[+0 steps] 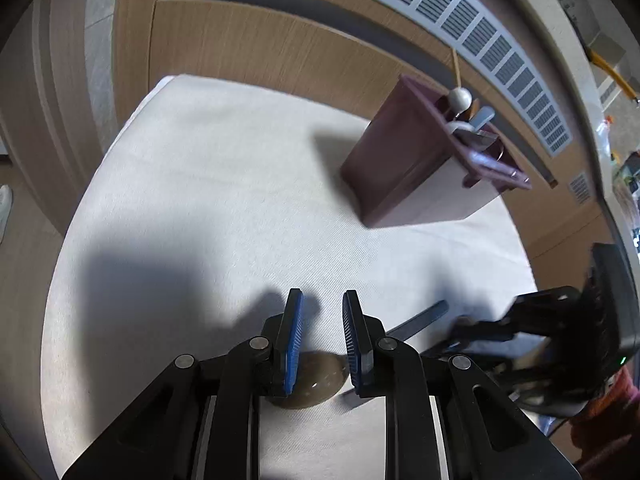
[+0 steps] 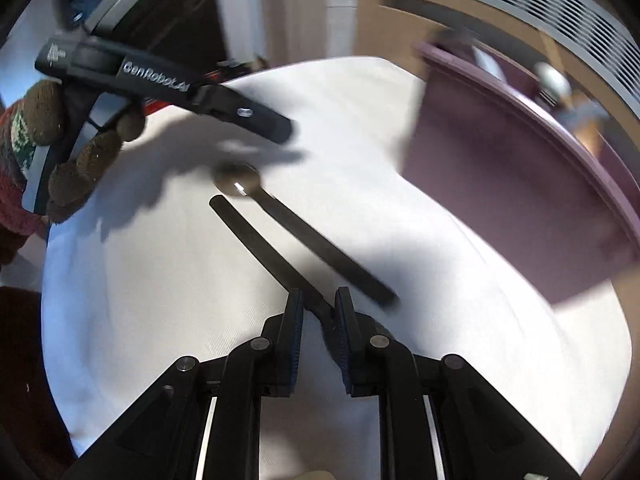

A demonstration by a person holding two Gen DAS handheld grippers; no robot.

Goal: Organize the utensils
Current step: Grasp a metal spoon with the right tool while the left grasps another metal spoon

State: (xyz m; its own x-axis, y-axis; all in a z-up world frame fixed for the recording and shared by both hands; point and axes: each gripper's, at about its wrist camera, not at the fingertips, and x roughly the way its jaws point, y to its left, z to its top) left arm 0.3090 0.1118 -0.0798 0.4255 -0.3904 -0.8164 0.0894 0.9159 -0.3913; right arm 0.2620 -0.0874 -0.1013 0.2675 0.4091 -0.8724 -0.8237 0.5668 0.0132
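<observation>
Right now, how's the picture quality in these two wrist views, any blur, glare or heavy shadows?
Left wrist view: mostly sharp, fisheye-bent at the edges; a dark shadow covers the white cloth on the left, and the right gripper is smeared. Right wrist view: motion blur smears the purple holder; a small glint sits on the spoon bowl.

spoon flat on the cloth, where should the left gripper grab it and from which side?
Probably the handle, not the bowl. The spoon lies flat on the white cloth; its bowl is wide, rounded and low, so pads would likely slip. The handle is a long, narrow, straight strip: come from above with the left gripper, jaws across its width, near the bowl end, clear of the second utensil.
</observation>
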